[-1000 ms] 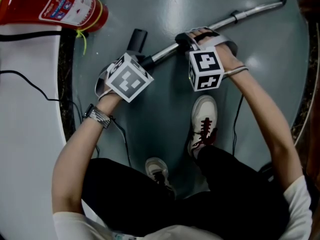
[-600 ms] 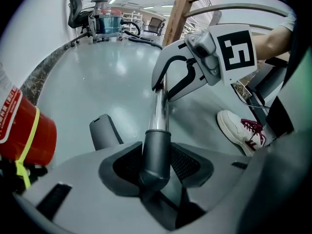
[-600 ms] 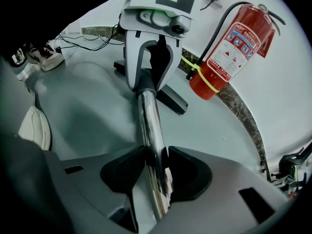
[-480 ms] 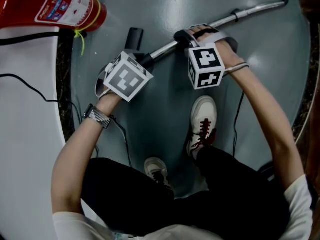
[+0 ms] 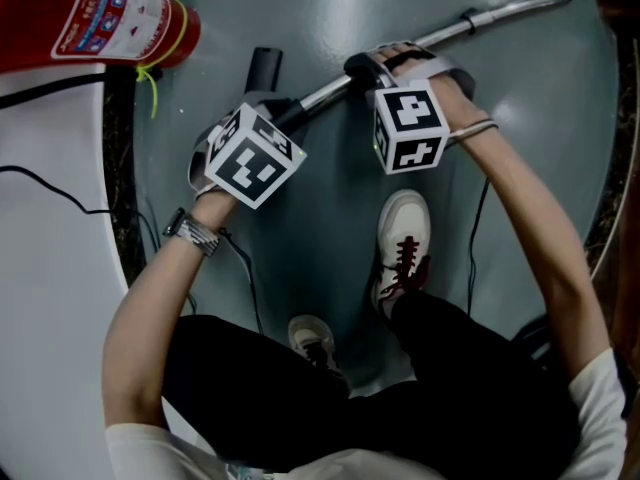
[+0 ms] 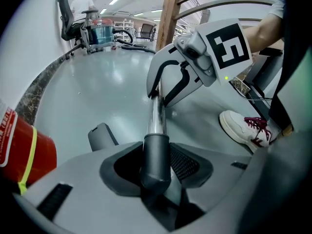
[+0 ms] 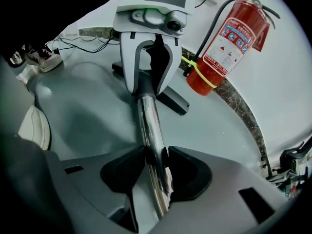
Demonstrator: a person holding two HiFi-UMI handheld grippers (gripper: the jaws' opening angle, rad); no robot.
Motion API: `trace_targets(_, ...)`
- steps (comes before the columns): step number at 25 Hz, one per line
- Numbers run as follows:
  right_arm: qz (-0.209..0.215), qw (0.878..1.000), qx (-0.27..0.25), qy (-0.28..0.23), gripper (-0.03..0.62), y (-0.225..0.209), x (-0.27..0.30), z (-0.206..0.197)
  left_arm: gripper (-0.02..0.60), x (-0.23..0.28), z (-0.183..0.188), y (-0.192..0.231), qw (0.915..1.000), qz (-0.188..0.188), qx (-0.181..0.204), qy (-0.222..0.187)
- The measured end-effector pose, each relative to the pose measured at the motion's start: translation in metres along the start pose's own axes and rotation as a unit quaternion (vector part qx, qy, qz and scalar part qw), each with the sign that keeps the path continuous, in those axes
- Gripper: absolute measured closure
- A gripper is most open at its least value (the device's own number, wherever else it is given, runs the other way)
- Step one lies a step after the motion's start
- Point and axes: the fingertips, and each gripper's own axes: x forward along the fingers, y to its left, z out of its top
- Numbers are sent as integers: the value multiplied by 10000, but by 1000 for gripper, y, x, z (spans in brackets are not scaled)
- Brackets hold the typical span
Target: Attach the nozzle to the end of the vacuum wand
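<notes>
Left gripper (image 7: 147, 84) tips a bit since earlier look; little else shifts. Stays clamped on dark end of vacuum wand (image 5: 505, 11); right gripper (image 6: 159, 96) clamped on shiny tube. Nozzle (image 5: 264, 68) lies on floor, 12 o'clock of left gripper, just beside wand end. Not on yet.

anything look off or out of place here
Nothing stands out. The chrome wand runs straight between the left gripper, shut on its dark sleeve, and the right gripper, shut on the chrome wand; the fire extinguisher stands upright.
</notes>
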Motion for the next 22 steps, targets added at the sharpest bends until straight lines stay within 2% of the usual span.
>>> trace_targets(3,-73,9999,101,-66,433,-4,-2,1,413,4,5,1,9998,16,-35,-204)
trace_targets(6,-86,9997,191,-128,433,-5,-4,3,414,1,9,3,9998,77,1,-195)
trace_targets(11,-24,9986,487,-195,422,-2,-3,3,407,11,4,-6,9990,-145,422,46)
trace_targets(16,-82,9909,1191,-626,431,-6,-14,4,405,8,8,-4,9988,-78,490,-50)
trace_targets(22,-269,9770,1918,-895,438,-3,-30,-11,405,1,15,0,9991,-14,308,-288)
